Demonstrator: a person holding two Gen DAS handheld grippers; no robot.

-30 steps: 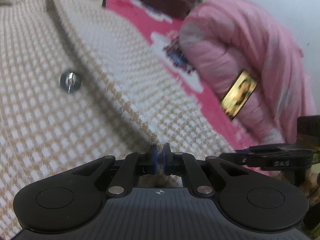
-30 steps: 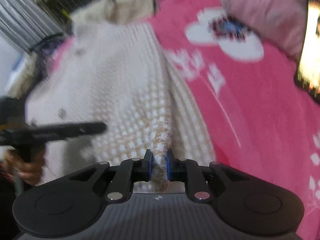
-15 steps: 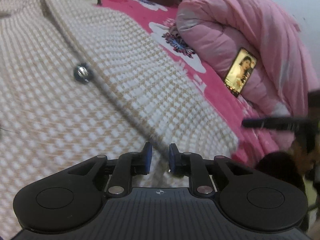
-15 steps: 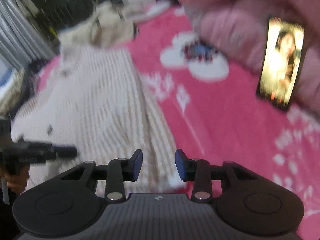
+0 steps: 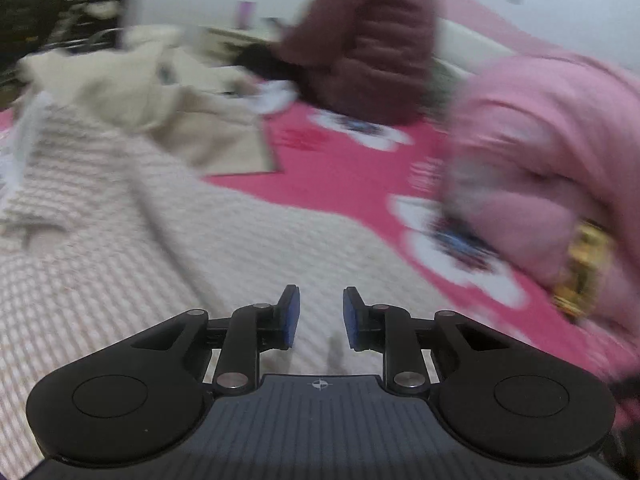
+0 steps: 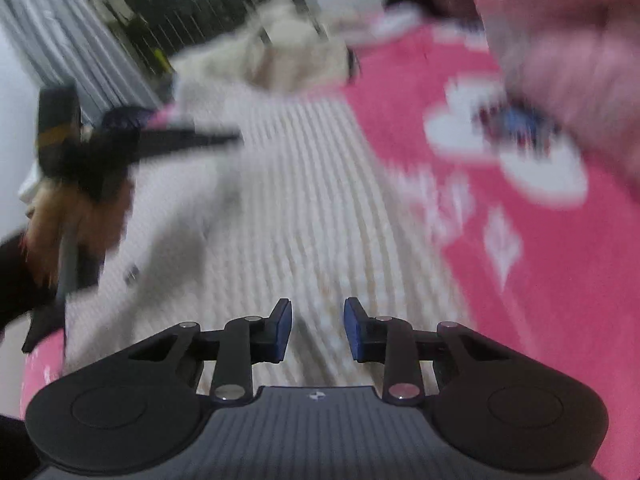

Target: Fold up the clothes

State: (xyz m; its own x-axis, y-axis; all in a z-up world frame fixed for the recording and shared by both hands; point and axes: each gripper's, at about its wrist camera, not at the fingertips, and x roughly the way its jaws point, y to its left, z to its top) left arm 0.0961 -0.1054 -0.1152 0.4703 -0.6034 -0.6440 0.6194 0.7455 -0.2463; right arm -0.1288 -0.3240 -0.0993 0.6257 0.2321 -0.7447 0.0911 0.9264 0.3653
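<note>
Left wrist view: the left gripper has its jaws parted with nothing between the blue pads; only the knit sweater shows through the gap. The sweater lies spread on the pink bedspread, filling the lower left of the view and running up toward a heap of cream clothes further back. A maroon jacket stands behind that, and a rolled pink quilt sits to the right with a phone propped against it. The gripper is held low over the sweater, pointing along the bed toward the heap. The picture is heavily smeared, so I cannot say whether a fold line is set in the knit.

Right wrist view: the right gripper is likewise released, jaws apart and empty, hovering above the sweater's ribbed panel, near its edge where the bedspread begins on the right. At the left the person's left hand grips the other tool, its arm stretched out above the sweater.

Judging from this, the sweater lies fairly flat, perhaps with one side laid over, but it is not a compact bundle. Further folds seem to remain, and the cream heap looks untouched. Neither gripper holds cloth, so a fresh grasp on an edge would be needed.
</note>
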